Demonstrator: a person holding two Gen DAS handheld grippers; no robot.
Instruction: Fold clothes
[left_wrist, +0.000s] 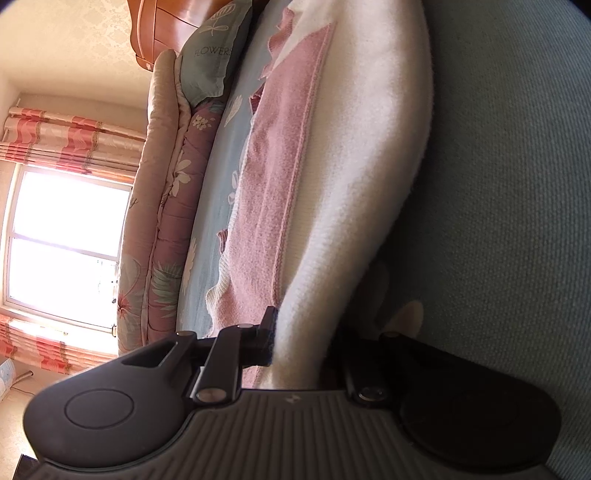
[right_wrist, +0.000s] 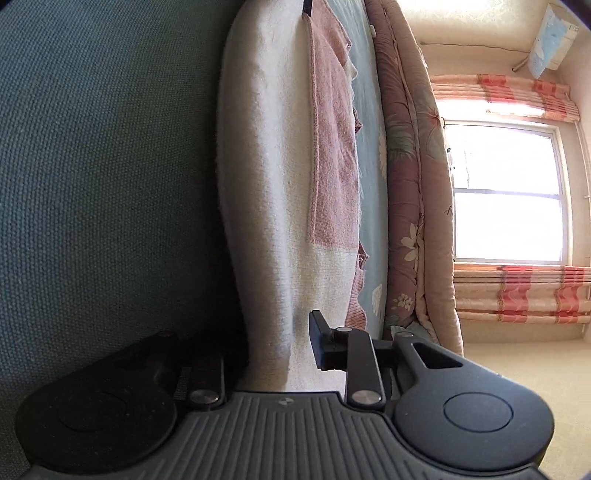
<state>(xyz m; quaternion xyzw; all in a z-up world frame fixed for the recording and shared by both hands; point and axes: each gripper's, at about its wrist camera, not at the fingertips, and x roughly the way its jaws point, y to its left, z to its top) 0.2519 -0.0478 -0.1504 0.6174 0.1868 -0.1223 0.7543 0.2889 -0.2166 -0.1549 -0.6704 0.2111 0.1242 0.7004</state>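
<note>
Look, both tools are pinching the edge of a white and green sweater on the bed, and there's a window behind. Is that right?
Not quite: the sweater is white and pink, not green. The left wrist view shows the pink panel clearly. The rest holds: the left tool and the right tool each have its white edge between their fingers, on the bed, with a bright window behind.

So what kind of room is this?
Most likely a bedroom. There is a bed with a blue sheet, a pillow against a wooden headboard, and a rolled floral quilt near the curtained window.
</note>
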